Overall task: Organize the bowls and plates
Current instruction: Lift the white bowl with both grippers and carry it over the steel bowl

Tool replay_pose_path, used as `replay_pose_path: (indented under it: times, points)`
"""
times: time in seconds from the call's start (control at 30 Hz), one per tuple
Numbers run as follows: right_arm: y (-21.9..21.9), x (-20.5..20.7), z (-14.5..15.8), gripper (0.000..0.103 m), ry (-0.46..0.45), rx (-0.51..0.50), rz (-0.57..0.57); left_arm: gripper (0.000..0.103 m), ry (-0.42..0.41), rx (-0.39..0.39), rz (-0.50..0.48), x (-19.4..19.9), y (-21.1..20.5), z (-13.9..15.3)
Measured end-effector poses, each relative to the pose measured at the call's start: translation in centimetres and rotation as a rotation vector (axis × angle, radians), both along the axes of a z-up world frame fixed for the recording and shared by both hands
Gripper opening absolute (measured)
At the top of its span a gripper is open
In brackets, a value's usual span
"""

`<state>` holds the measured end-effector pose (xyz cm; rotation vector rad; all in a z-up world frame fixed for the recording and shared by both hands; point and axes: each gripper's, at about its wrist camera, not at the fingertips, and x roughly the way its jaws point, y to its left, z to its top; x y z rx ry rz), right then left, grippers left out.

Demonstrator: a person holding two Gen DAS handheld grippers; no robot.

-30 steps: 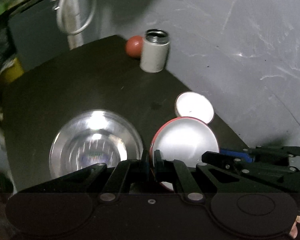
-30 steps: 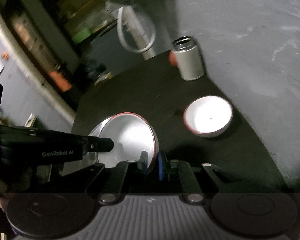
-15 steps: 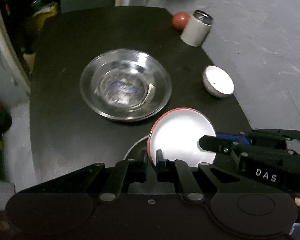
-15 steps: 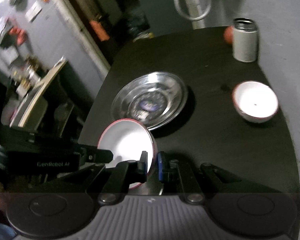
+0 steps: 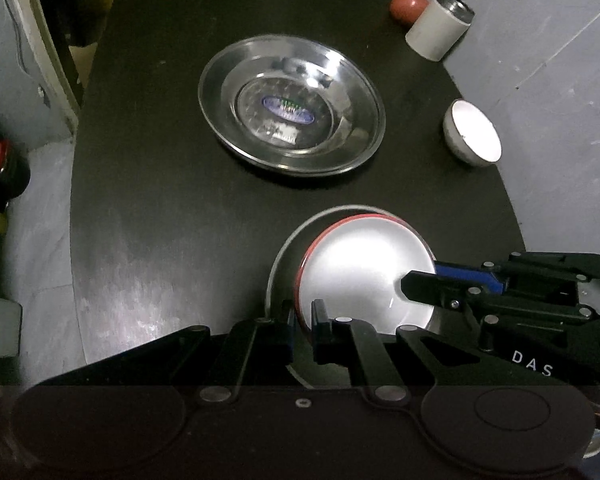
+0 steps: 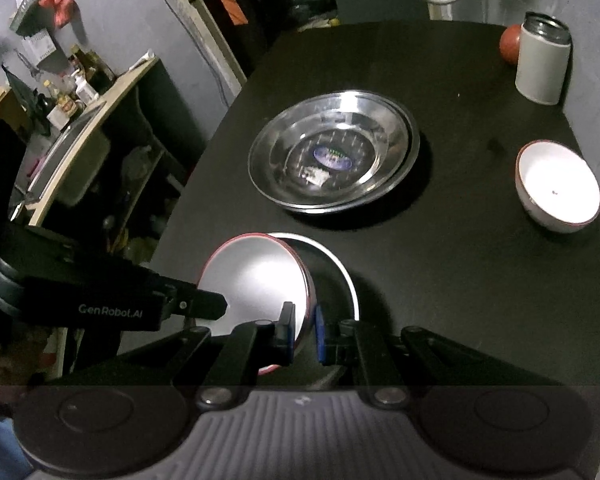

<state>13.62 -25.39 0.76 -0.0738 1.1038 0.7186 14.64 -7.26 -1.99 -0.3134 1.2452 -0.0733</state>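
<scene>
Mostly round: steel plate [image 5: 292, 106], white bowls [image 5: 364, 276].

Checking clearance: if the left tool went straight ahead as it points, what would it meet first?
Past the red-rimmed bowl it grips, probably the steel plate on the black table; depth is uncertain.

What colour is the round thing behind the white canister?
Red-orange ball behind the white canister; the left wrist view shows it best.

The red-rimmed bowl [image 5: 360, 272] covers most of the plate [image 5: 284, 248] beneath; its label is unreadable.
</scene>
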Motion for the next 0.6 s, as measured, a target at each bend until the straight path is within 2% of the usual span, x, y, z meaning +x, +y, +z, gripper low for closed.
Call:
replay_pose_path:
  times: [0.6]
  points:
    - [-0.4,0.9,-1.4,0.013,0.065,-0.007,0.012,0.007,0.079,0.017,-0.009,1.1,-0.4,-1.2]
